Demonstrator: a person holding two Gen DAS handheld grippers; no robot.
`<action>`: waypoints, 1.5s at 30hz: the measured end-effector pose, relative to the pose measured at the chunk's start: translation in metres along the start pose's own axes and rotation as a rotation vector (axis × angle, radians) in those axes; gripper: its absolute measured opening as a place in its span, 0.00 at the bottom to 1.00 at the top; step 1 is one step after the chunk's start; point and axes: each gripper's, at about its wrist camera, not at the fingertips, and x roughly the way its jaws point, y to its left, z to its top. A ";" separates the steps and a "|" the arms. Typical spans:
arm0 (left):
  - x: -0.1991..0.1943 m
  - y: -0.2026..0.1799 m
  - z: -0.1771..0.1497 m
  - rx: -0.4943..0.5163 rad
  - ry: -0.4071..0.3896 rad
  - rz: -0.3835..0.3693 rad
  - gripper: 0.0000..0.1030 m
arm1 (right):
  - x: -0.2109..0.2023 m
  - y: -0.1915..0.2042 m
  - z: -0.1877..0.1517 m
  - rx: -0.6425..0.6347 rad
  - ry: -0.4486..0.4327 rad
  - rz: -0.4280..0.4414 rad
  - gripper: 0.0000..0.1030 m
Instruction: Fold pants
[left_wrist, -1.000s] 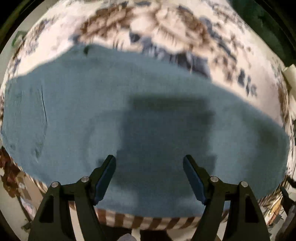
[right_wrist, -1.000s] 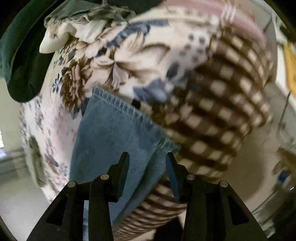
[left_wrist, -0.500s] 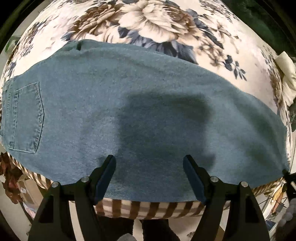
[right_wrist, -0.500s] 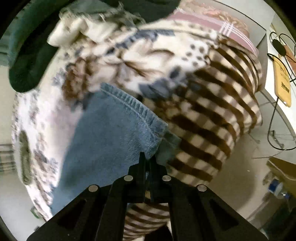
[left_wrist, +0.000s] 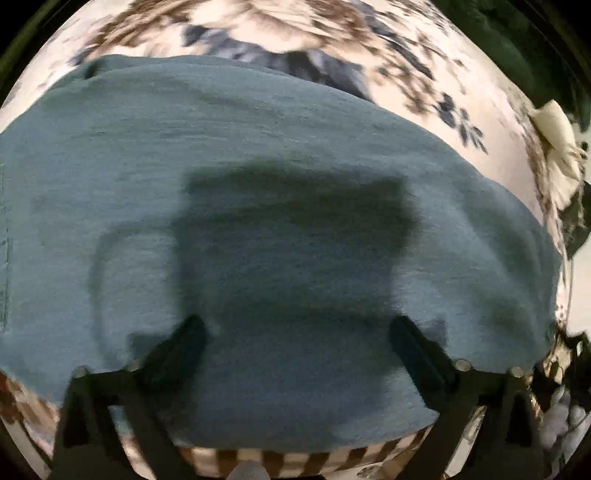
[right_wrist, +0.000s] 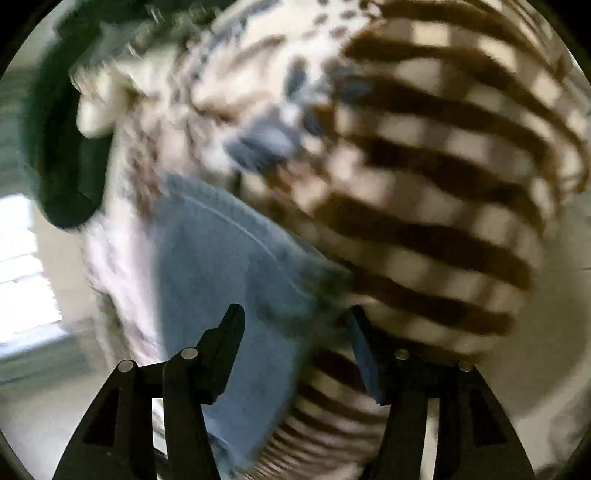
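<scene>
The blue denim pants (left_wrist: 280, 206) lie flat across a bed and fill most of the left wrist view. My left gripper (left_wrist: 295, 332) is open and empty, its fingers wide apart just above the cloth near its front edge. In the blurred right wrist view the hem end of the pants (right_wrist: 229, 266) lies at the bed's corner. My right gripper (right_wrist: 295, 325) is open, its fingers on either side of the hem's corner, not clamped on it.
The bed has a floral cover (left_wrist: 332, 40) on top and a brown checked blanket (right_wrist: 436, 177) hanging over its side. A dark green cloth (right_wrist: 62, 147) and a cream cloth (left_wrist: 557, 147) lie at the far end. Pale floor (right_wrist: 554, 332) lies beside the bed.
My right gripper was shut at the hem corner half a second ago and has opened wide. My left gripper has dropped closer to the pants and stays open.
</scene>
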 end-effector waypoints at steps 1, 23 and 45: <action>0.007 0.001 -0.002 0.016 0.004 0.015 1.00 | -0.001 -0.001 0.000 -0.002 -0.028 0.070 0.59; -0.099 0.029 0.027 -0.140 -0.166 0.048 1.00 | -0.023 0.162 -0.062 -0.364 -0.098 0.157 0.10; -0.158 0.366 -0.076 -0.532 -0.208 0.062 1.00 | 0.257 0.210 -0.492 -0.996 0.412 -0.339 0.49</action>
